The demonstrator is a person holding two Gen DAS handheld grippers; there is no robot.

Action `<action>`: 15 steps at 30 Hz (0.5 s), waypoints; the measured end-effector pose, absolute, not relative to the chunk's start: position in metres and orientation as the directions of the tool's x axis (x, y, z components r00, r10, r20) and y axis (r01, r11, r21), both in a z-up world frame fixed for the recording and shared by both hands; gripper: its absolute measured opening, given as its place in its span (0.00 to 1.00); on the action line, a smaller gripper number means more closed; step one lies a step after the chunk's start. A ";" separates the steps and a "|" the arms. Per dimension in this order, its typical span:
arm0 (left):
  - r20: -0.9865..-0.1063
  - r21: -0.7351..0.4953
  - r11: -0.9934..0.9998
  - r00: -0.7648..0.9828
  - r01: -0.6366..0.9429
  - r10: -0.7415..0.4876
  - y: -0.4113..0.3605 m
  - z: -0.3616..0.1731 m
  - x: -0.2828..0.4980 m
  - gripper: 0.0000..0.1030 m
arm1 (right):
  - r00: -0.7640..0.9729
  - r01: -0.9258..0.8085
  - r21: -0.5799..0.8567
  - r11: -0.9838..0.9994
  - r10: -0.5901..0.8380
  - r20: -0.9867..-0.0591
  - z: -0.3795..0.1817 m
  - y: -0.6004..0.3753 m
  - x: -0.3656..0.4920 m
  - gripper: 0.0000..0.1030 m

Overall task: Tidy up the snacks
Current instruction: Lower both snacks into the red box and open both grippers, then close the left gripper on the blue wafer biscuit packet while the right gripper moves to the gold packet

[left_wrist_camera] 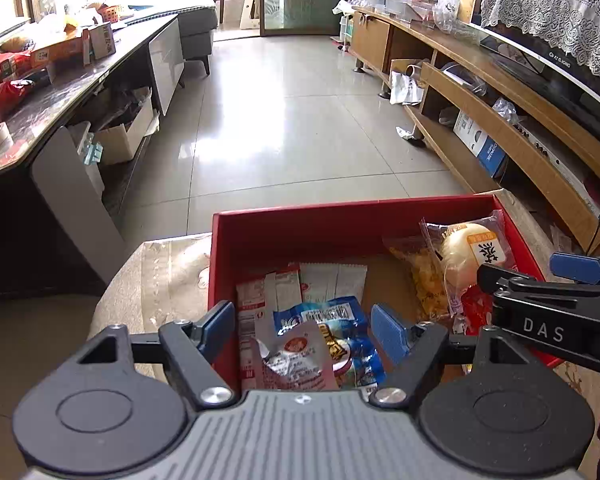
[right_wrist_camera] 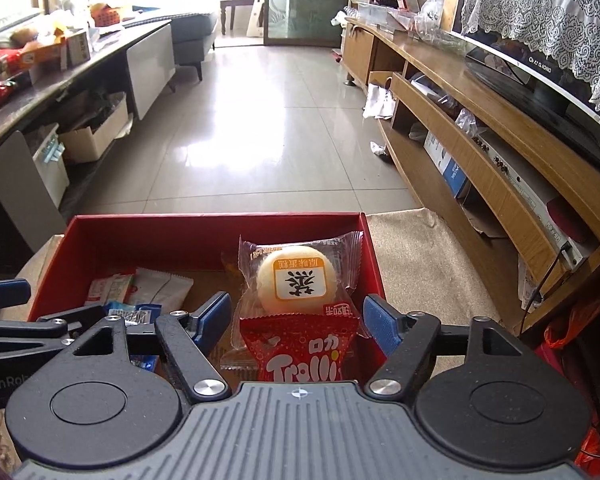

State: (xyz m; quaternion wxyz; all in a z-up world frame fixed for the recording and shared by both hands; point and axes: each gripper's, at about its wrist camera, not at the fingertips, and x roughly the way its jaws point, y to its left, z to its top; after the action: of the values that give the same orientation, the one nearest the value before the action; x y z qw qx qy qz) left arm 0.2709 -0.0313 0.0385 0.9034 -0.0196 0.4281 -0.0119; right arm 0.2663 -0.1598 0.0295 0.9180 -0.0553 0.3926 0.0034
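A red box [left_wrist_camera: 340, 224] stands on a beige cloth and holds several snack packets. My left gripper [left_wrist_camera: 304, 320] hangs open over its left part, above a blue packet [left_wrist_camera: 332, 320], a small pink sachet [left_wrist_camera: 296, 360] and white sachets [left_wrist_camera: 332, 280]; its pads touch none of them. My right gripper [right_wrist_camera: 296, 316] is open over the right part of the red box [right_wrist_camera: 180, 236]. A red Trolli packet [right_wrist_camera: 300, 348] and a round cake in a clear wrapper [right_wrist_camera: 296, 280] lie between its fingers, untouched. The cake [left_wrist_camera: 464, 256] leans beside a yellow crisp pack [left_wrist_camera: 424, 276].
The beige cloth [right_wrist_camera: 420, 264] reaches past the box on the right. A long wooden TV cabinet [right_wrist_camera: 480, 160] runs along the right wall. A dark table [left_wrist_camera: 60, 92] with boxes and red bags runs along the left, with tiled floor [left_wrist_camera: 292, 120] between them.
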 end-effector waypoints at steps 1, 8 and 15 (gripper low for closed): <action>-0.775 -0.048 0.999 0.631 0.005 -0.040 -0.030 0.039 0.269 0.70 | 0.692 -0.049 -0.105 0.993 -0.042 -0.721 0.031 -0.159 0.264 0.76; -0.803 -0.076 0.997 0.592 0.010 -0.067 -0.010 0.034 0.230 0.71 | 0.693 -0.075 -0.125 0.989 -0.039 -0.720 0.045 -0.152 0.234 0.77; -0.859 -0.155 0.987 0.500 -0.045 -0.112 0.012 0.010 0.178 0.72 | 0.664 -0.141 -0.140 0.980 -0.012 -0.747 0.039 -0.133 0.189 0.77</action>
State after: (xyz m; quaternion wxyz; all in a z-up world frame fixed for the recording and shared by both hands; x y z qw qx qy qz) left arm 0.1779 0.0123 0.0100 0.8625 -0.0788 0.4996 -0.0195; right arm 0.1885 -0.1335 0.0389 0.9075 -0.0934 0.4081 0.0356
